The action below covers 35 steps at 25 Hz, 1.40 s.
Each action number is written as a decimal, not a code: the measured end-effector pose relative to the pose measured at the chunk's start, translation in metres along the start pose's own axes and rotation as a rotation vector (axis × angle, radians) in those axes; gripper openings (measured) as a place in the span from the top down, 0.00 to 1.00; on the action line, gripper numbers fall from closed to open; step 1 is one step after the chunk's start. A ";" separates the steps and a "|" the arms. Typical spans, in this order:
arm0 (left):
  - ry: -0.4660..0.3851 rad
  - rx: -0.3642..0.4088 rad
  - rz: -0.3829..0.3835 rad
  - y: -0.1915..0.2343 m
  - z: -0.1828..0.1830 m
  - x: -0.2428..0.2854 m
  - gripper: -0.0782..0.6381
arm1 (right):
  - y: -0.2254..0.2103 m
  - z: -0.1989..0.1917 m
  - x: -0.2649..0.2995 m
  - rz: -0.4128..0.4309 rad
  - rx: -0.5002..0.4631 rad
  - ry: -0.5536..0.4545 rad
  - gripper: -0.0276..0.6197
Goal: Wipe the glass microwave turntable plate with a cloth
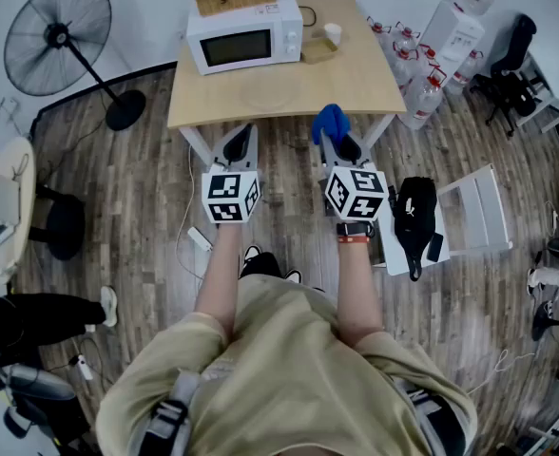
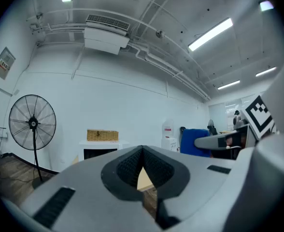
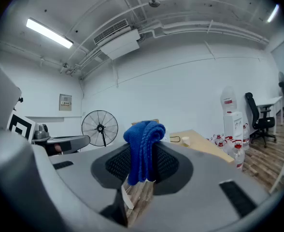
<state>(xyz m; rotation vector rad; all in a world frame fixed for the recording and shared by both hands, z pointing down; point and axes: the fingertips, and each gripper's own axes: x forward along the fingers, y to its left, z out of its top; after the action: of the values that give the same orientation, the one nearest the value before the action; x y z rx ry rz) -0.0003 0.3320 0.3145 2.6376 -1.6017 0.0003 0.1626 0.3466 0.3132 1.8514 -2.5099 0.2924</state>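
Across the upper middle of the head view stands the wooden table [image 1: 356, 84], with the microwave [image 1: 244, 36] at its back left. Lower, at mid-frame, the left gripper [image 1: 239, 142] has its jaws pressed together on nothing. The right gripper [image 1: 342, 146] pinches the blue cloth [image 1: 330, 122], which bunches above its tips. A faint round outline on the tabletop in front of the microwave may be the glass turntable plate [image 1: 265, 94]; I cannot be sure. Both grippers sit at the table's near edge, apart from that outline, so wiping looks not yet begun. To do it well, I judge, the empty gripper should steady the rim while the cloth sweeps flat in overlapping circles.
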 end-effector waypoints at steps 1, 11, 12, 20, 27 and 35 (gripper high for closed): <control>0.008 -0.008 0.007 0.001 -0.003 0.000 0.87 | 0.001 -0.001 0.000 0.007 -0.005 0.003 0.78; 0.041 -0.026 0.011 0.019 -0.022 0.045 0.87 | -0.013 -0.013 0.046 0.047 0.054 0.016 0.77; 0.043 -0.028 0.012 0.024 -0.024 0.053 0.87 | -0.015 -0.014 0.058 0.056 0.066 0.022 0.77; 0.036 -0.044 0.034 0.102 -0.022 0.155 0.87 | -0.014 -0.003 0.196 0.163 0.080 0.084 0.77; 0.060 -0.045 0.011 0.171 -0.019 0.257 0.87 | -0.021 0.020 0.326 0.187 0.053 0.103 0.77; 0.079 -0.072 0.000 0.237 -0.041 0.340 0.87 | -0.017 -0.007 0.435 0.232 0.062 0.170 0.77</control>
<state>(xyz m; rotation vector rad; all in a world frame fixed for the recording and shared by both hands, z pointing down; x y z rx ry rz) -0.0523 -0.0767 0.3763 2.5509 -1.5473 0.0454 0.0469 -0.0692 0.3739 1.4814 -2.6224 0.5122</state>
